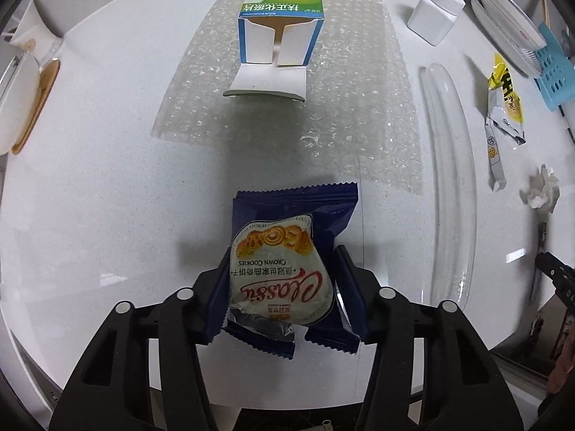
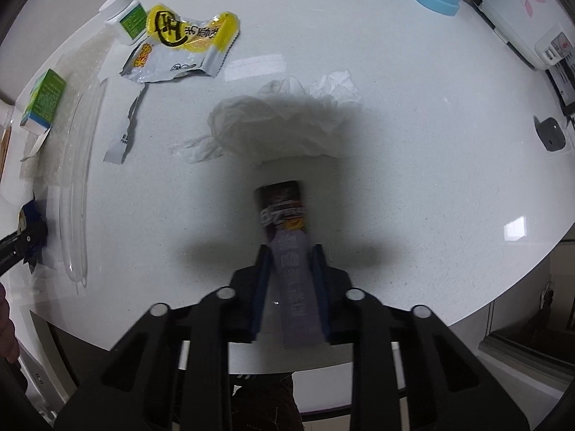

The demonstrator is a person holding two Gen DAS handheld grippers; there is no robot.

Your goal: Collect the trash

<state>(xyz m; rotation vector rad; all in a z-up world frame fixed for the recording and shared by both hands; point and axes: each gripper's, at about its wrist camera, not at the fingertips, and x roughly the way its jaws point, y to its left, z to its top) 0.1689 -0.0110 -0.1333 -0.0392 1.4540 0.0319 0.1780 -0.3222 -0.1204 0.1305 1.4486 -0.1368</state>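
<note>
The left gripper [image 1: 284, 276] clamps the blue cookie wrapper [image 1: 291, 251] between its fingers, lifted off the worktop [image 1: 107, 197] near its front edge — apparently for carrying away. The right gripper [image 2: 291, 269] pinches a purple snack wrapper [image 2: 287, 244] likewise — its far end projects beyond the fingertips toward the crumpled tissue [image 2: 273, 125].

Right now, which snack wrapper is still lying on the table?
The yellow wrapper, torn open. The blue cookie wrapper and purple wrapper are each held in a tool.
</note>
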